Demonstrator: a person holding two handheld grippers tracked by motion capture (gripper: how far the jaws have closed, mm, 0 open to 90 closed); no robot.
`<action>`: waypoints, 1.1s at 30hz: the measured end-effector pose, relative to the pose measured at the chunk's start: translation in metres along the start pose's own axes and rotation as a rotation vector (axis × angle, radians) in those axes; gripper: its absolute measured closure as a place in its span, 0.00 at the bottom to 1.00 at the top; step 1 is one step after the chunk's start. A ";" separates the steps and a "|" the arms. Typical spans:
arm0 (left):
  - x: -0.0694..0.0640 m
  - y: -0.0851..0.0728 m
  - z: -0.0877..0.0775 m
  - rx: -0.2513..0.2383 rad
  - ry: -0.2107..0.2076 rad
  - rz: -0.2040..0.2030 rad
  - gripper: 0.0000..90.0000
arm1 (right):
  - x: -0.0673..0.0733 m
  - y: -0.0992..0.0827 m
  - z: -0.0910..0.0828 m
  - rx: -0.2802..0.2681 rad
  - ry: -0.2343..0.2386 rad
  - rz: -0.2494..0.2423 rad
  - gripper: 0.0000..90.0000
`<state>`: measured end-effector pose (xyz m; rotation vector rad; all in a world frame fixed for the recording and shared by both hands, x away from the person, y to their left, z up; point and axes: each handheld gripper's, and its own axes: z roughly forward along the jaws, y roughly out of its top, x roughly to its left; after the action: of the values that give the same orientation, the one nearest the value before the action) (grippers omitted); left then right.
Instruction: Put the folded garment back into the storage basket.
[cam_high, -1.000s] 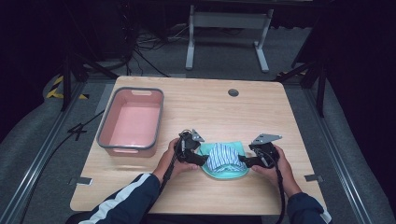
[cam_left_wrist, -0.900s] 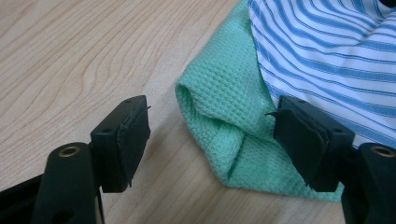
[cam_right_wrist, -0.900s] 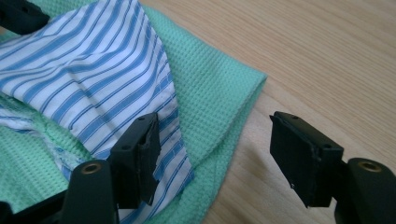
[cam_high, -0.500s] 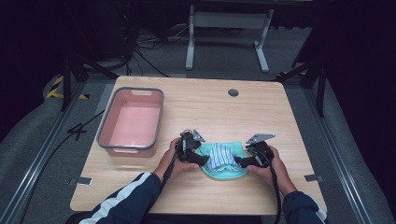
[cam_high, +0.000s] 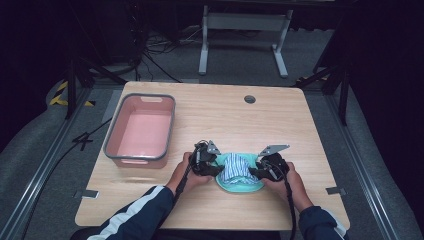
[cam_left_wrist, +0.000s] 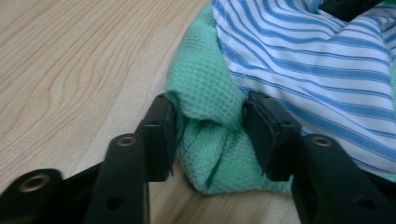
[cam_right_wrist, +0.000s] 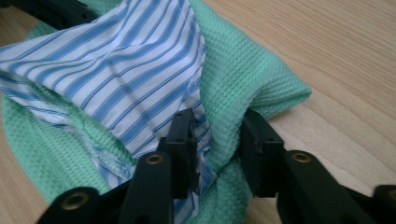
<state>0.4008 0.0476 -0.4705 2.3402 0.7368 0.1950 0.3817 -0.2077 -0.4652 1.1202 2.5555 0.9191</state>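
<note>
both grippers pinch the cloth pile at its two ends

high view: the table (cam_high: 310, 120) fills the middle of the frame, and a pink bin (cam_high: 141, 129) stands at its left part, well apart from the work. in the lower middle of the frame lies the pile: a striped cloth (cam_high: 236, 166) on top of a green cloth (cam_high: 239, 186). the left gripper (cam_high: 210, 170) touches the pile's left end and the right gripper (cam_high: 256, 173) its right end, each held by one hand of the person.

left gripper view: the jaws have just been closing, and a fold of the green cloth (cam_left_wrist: 205, 100) is between them now, with both pads pressing on it. the striped cloth (cam_left_wrist: 327, 60) lies in the upper right of the frame, just behind this fold.

right gripper view: these jaws have also just been closing. between them is a fold of the green cloth (cam_right_wrist: 233, 93) together with the edge of the striped cloth (cam_right_wrist: 140, 70), and it looks squeezed.

i judge that the step in hand is the taking of the pile from both ends. the next move probably calls for lifting both hands together and evenly, so that the striped cloth does not slide off, and then carrying the pile, maybe towards the bin.
</note>
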 end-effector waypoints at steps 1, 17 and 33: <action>0.000 -0.001 0.000 -0.006 -0.005 0.004 0.71 | 0.000 0.000 0.000 -0.002 0.007 0.000 0.82; -0.001 -0.002 0.000 -0.018 -0.023 0.041 0.86 | 0.006 -0.005 -0.001 -0.036 -0.009 -0.020 0.89; 0.003 0.001 -0.009 -0.040 -0.051 0.040 0.91 | 0.003 -0.006 -0.008 -0.053 -0.008 0.005 0.89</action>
<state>0.4011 0.0536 -0.4633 2.3144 0.6564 0.1651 0.3727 -0.2118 -0.4625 1.1132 2.5076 0.9755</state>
